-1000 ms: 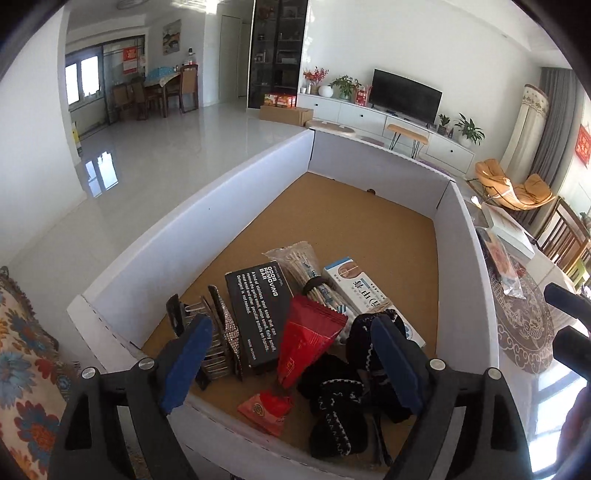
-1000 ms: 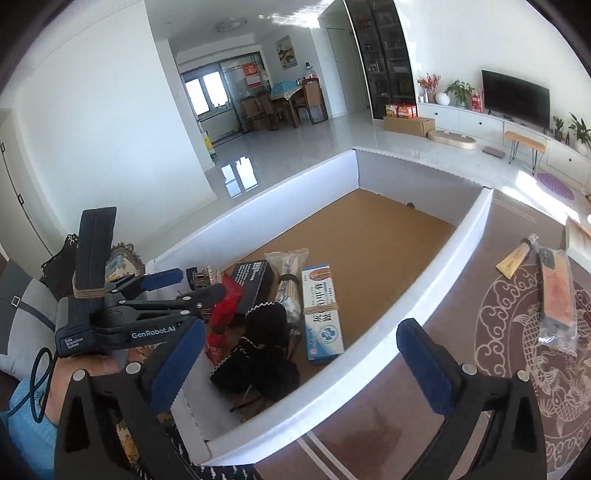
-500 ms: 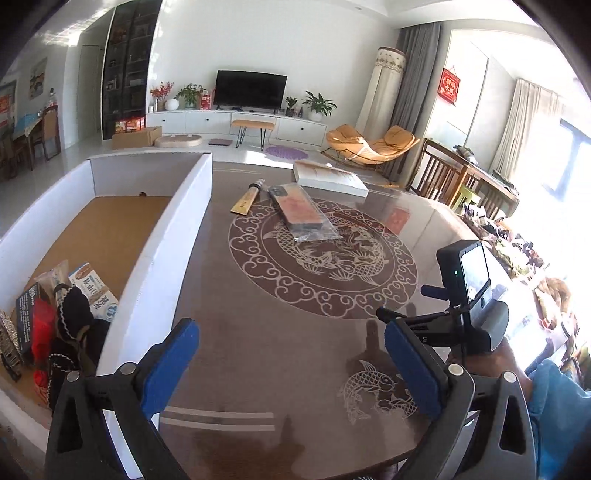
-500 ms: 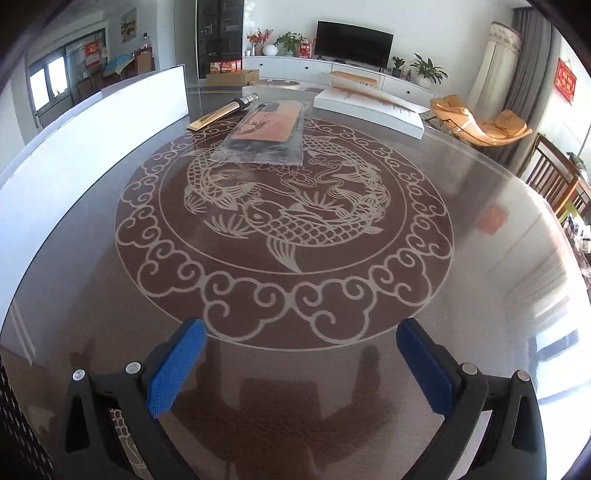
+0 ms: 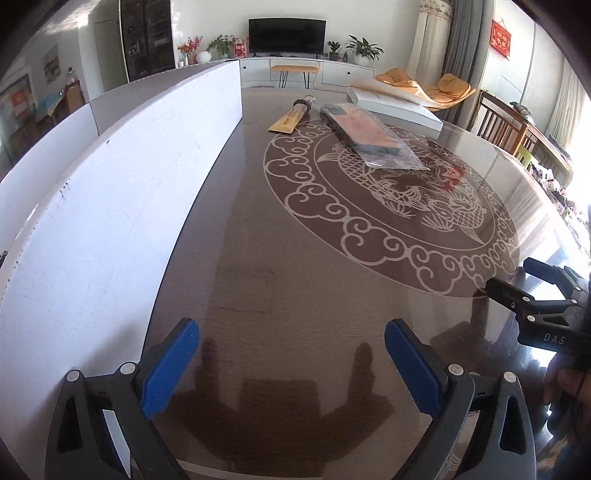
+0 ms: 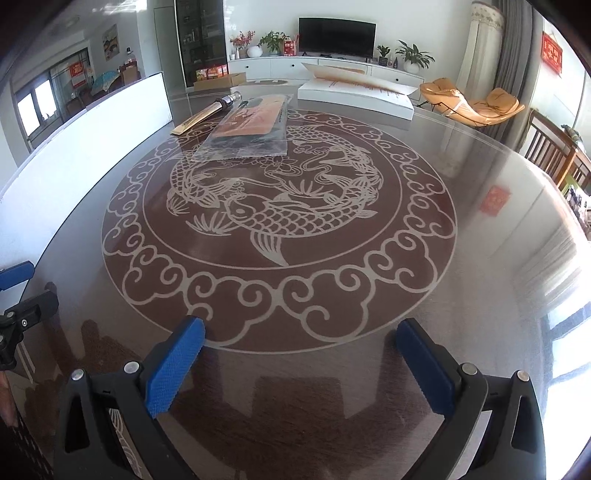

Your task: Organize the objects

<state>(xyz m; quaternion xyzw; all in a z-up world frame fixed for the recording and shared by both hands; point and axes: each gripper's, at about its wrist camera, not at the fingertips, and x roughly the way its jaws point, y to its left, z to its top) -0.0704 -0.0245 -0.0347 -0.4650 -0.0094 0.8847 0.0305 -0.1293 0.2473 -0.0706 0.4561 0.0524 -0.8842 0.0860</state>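
Gleaming glass table (image 6: 480, 221) with fish motif, television (image 6: 337, 35) beyond.

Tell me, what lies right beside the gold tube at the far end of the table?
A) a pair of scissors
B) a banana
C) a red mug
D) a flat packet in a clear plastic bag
D: the gold tube lies next to a flat orange-and-dark packet in a clear plastic bag on the table.

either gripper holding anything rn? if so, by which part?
Nothing held. Left gripper and right gripper are both open and empty above the table; the tube and bagged packet lie untouched.
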